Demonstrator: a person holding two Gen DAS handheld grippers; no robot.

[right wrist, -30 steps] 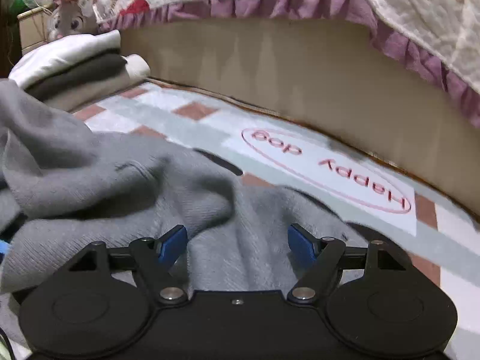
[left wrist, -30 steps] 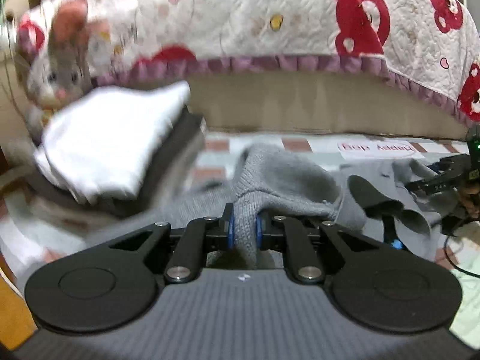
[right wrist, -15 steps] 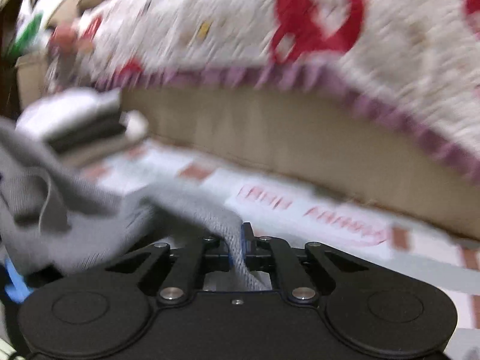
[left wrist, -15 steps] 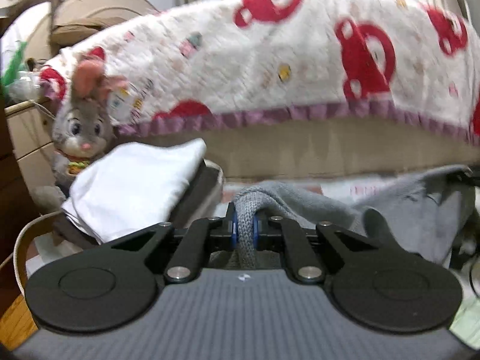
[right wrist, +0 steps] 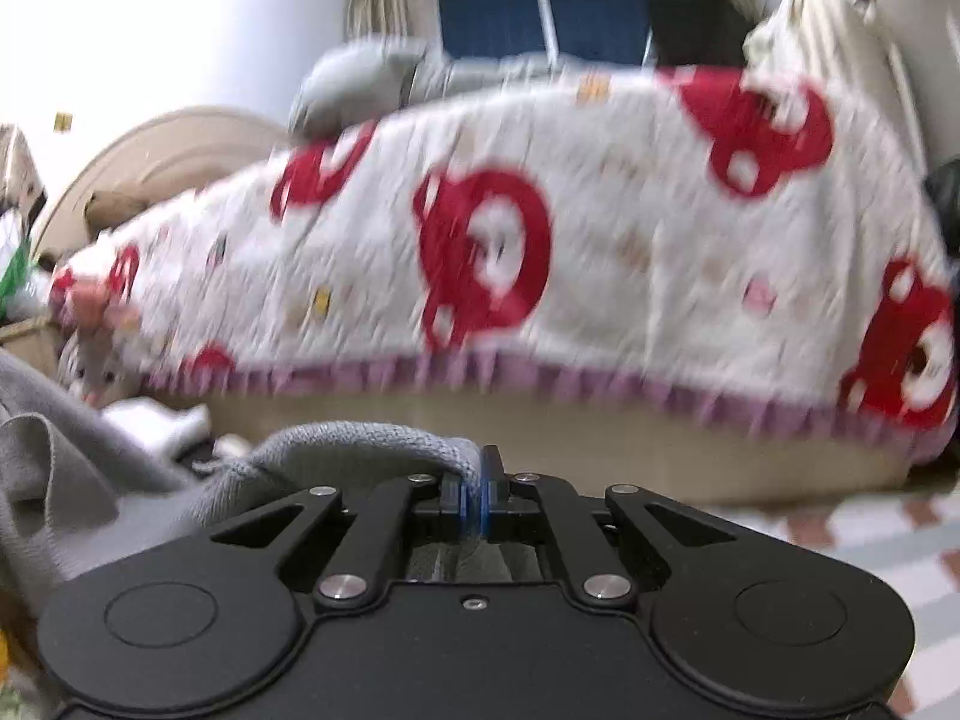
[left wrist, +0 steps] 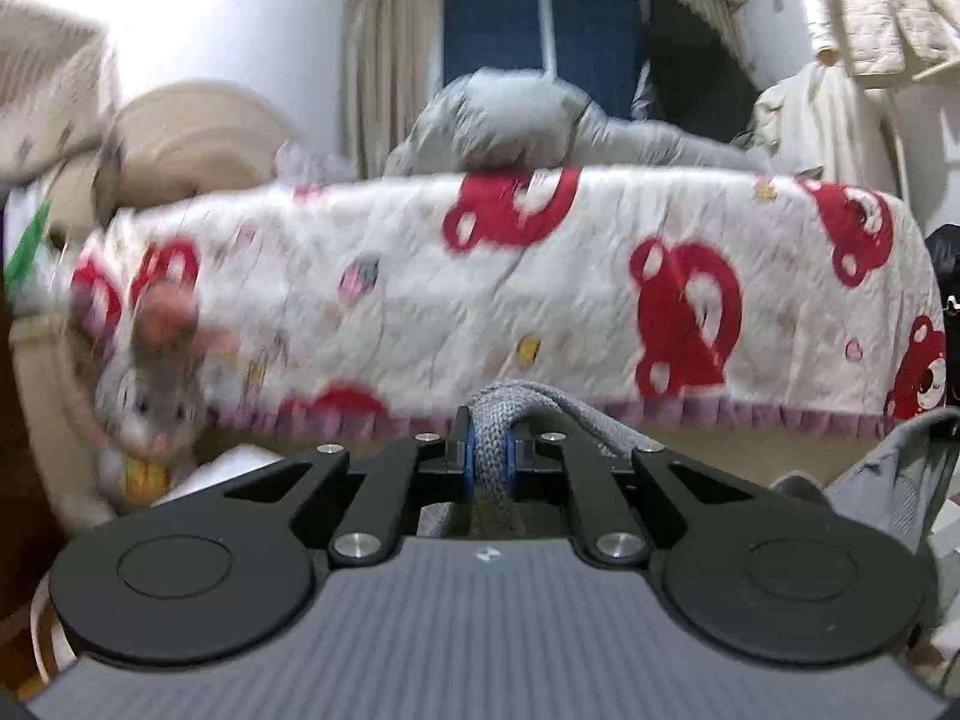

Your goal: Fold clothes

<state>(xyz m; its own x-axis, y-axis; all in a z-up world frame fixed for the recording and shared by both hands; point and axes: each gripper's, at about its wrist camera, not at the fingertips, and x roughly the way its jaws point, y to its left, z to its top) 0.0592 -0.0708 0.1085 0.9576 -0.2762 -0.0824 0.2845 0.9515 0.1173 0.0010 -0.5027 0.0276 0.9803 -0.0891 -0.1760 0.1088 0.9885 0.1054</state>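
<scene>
The grey ribbed knit sweater hangs between the two tools, a thick rolled edge of it pinched in each. The left gripper has its fingers closed on a bunched cord of knit, and the cloth runs from there off to the right, where more of it sags in loose folds. The right gripper is likewise clamped on a rolled edge, with the rest of the sweater drooping away to its left. Both cameras look up and across the room, so the garment seems held up off the patterned floor mat.

This knit looks soft, limp and fairly heavy for cloth; it should sag under its own weight, stretch if pulled hard, and is unlikely to slip from the blue pads. Ribbed hems, the collar or shoulder seams would give the firmest hold; a bite on mid-panel fabric would likely distort it.

Behind stands a bed draped in a white quilt with red bear prints, a grey plush rabbit toy at its left end, and a dark window beyond.
</scene>
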